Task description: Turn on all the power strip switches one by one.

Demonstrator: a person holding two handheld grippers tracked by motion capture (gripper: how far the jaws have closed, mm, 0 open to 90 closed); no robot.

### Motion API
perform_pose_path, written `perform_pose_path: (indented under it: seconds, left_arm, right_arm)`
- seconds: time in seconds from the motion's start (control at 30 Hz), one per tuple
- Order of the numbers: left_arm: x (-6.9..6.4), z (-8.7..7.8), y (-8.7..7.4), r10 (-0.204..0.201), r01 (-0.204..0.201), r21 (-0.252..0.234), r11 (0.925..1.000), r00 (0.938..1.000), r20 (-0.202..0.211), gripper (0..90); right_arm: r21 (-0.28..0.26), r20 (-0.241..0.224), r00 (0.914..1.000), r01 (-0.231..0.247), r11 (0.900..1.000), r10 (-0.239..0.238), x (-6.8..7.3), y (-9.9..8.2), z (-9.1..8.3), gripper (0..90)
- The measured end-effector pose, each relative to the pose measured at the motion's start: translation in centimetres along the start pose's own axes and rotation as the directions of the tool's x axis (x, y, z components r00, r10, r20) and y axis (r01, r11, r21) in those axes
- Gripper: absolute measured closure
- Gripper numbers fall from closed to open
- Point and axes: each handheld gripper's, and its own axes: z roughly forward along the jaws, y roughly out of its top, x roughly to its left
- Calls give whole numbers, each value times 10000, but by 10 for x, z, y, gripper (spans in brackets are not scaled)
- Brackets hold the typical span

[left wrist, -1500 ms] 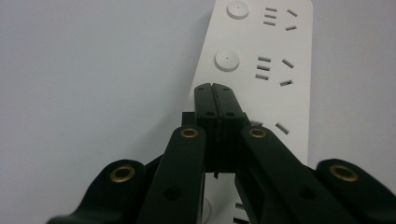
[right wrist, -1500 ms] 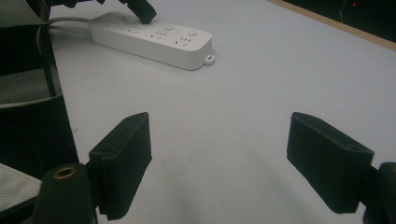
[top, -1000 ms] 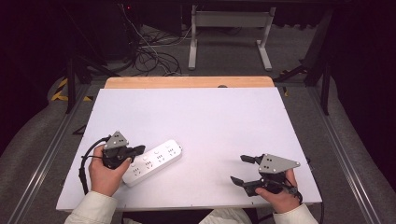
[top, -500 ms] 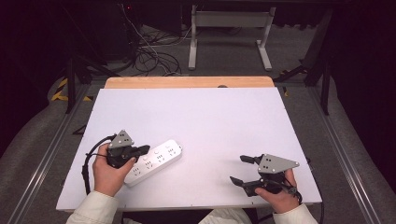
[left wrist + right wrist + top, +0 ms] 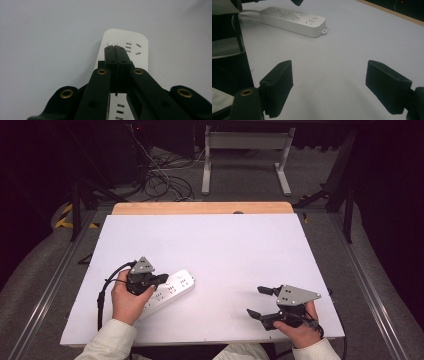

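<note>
The left gripper (image 5: 159,281) sits over the white power strip (image 5: 172,287) on the white table (image 5: 225,250), its jaws pressed together with nothing between them; the right gripper (image 5: 260,301) rests near the front edge, jaws wide. In the left gripper view, the closed tips (image 5: 115,51) touch the strip's round button (image 5: 111,43). In the right gripper view, the strip (image 5: 292,21) lies far ahead, well apart from the open jaws.

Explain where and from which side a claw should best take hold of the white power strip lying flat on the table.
Probably grip the power strip across its narrow width, on the two long side walls near its middle, coming straight down from above. It lies flat on the table, so its ends and underside are harder to reach, while its long sides are straight and parallel.
</note>
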Motion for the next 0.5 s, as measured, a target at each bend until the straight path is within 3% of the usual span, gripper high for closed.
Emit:
perform_pose_path:
  seconds: [0.5]
  left_arm:
    - [3,15,-2,-121,123,479,9988,9999,-56,898]
  right_arm:
    - [1,9,10000,23,10000,-23,0,0,-1,222]
